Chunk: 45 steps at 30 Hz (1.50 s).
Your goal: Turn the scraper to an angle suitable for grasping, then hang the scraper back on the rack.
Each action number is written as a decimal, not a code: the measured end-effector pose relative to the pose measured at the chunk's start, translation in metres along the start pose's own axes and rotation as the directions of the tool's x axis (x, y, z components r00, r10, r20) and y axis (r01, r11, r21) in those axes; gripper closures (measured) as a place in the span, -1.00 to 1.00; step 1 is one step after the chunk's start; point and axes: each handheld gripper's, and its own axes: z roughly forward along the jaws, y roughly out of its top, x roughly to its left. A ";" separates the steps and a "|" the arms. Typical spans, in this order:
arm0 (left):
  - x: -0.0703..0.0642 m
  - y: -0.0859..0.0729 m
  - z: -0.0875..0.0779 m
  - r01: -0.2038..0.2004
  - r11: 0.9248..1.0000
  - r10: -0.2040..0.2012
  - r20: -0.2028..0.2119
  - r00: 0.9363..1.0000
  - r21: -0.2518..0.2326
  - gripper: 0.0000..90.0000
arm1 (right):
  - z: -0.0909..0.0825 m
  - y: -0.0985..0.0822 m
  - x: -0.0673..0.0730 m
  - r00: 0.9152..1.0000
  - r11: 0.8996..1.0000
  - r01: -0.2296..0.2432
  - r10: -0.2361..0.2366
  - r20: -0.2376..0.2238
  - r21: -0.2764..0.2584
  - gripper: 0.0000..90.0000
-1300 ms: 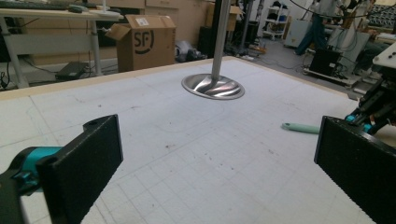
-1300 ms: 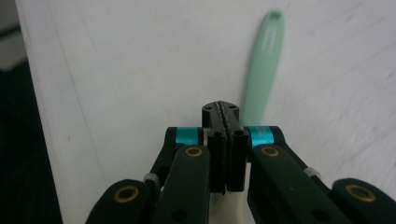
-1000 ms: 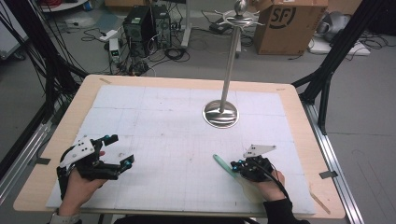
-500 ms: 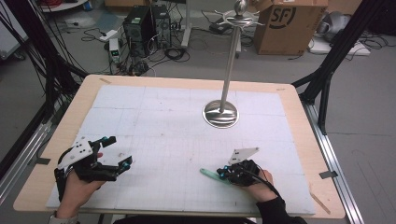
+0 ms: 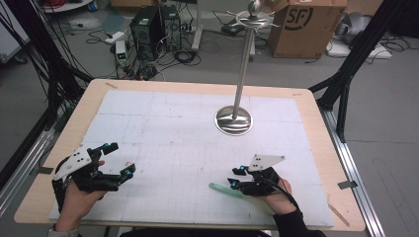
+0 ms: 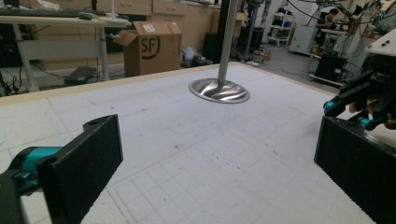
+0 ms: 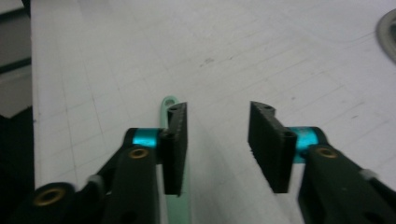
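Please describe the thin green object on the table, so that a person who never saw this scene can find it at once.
Start from the white gridded mat on the wooden table. At its near edge the right gripper rests with jaws open. The mint-green strip lies flat just beside it, partly under one jaw; it is the only pale green, flat thing there, unlike the shiny metal stand farther back.

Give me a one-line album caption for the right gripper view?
Open right gripper poised low over the white mat, a mint-green strip lying beside its left jaw.

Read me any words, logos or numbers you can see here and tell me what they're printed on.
"SF": on the side of the cardboard box on the floor beyond the table, also seen in the left gripper view.
A small white label on that box's flap: too small to read.
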 end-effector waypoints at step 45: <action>-0.003 -0.002 0.006 0.015 1.000 -0.016 0.031 0.999 0.024 -0.96 | -0.035 0.008 0.004 0.996 0.974 0.080 -0.089 0.033 0.211 -0.61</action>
